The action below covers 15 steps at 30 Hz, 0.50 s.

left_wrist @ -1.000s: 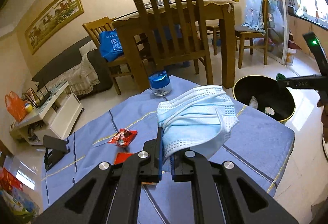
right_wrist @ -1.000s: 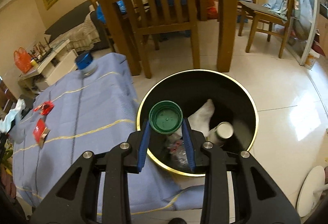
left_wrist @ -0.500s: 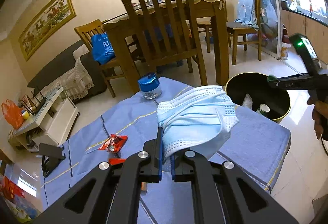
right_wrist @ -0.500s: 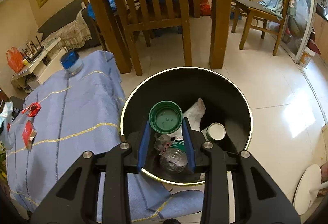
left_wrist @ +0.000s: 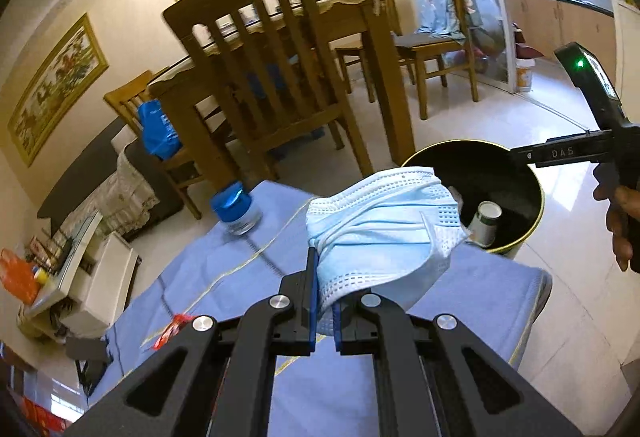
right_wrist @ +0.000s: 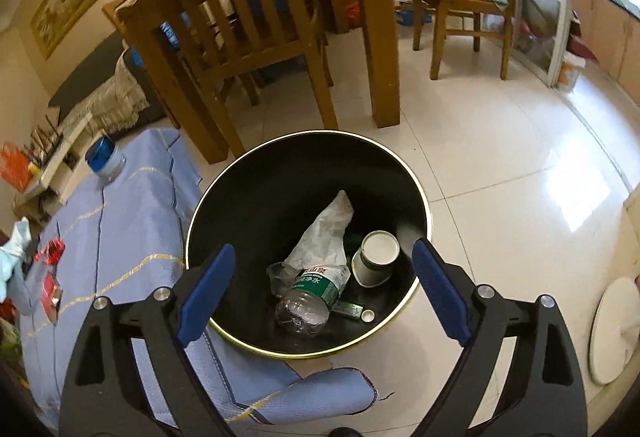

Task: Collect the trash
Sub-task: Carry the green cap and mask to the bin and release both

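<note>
At the far left of the right wrist view, red snack wrappers lie on the blue tablecloth, with a blue-capped jar standing farther back near the cloth's far edge. The left gripper is clamped narrow on a light blue face mask, pinching its lower folded edge; the mask stands up from the pads and fans out toward the right, its long axis running across the left wrist view, its far end overlapping the bin's rim in that view. The black trash bin with a gold rim sits on the tiled floor just beside the cloth's edge. Inside it lie a crushed water bottle with a green label, neck pointing away, crumpled white paper, and a white paper cup on its side. The right gripper hangs above the bin; its jaws have just been opening and now stand wide with nothing between them.
</note>
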Available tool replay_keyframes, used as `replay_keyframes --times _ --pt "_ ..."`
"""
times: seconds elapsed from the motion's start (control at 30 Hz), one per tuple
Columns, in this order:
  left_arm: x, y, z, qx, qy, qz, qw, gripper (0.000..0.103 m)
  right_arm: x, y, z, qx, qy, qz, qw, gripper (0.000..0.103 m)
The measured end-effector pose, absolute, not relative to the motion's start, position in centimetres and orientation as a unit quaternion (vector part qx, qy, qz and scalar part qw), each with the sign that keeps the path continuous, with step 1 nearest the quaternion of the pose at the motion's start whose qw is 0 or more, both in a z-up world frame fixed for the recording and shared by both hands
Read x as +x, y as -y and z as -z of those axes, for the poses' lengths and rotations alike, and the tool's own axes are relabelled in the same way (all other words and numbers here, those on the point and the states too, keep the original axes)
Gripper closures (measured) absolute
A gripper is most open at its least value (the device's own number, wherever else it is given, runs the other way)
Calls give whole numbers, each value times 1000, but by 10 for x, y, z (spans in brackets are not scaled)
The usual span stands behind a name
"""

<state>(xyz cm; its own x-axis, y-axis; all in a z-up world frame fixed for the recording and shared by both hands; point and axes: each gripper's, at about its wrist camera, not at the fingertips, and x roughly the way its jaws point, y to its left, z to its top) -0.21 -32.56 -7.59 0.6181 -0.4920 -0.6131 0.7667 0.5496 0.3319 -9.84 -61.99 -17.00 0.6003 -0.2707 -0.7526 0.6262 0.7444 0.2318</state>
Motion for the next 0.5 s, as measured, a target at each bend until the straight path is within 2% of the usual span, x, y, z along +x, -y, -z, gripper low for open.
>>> replay_keyframes --times 0.37,0.47,0.5 --pt "-3 423 83 347 -229 399 818 97 -128 644 175 265 -352 273 855 11" --pt "-2 455 90 365 -240 407 802 88 -139 655 178 269 -350 280 853 11" --pt "-2 466 95 378 -241 403 798 65 -142 659 180 274 -348 281 851 11"
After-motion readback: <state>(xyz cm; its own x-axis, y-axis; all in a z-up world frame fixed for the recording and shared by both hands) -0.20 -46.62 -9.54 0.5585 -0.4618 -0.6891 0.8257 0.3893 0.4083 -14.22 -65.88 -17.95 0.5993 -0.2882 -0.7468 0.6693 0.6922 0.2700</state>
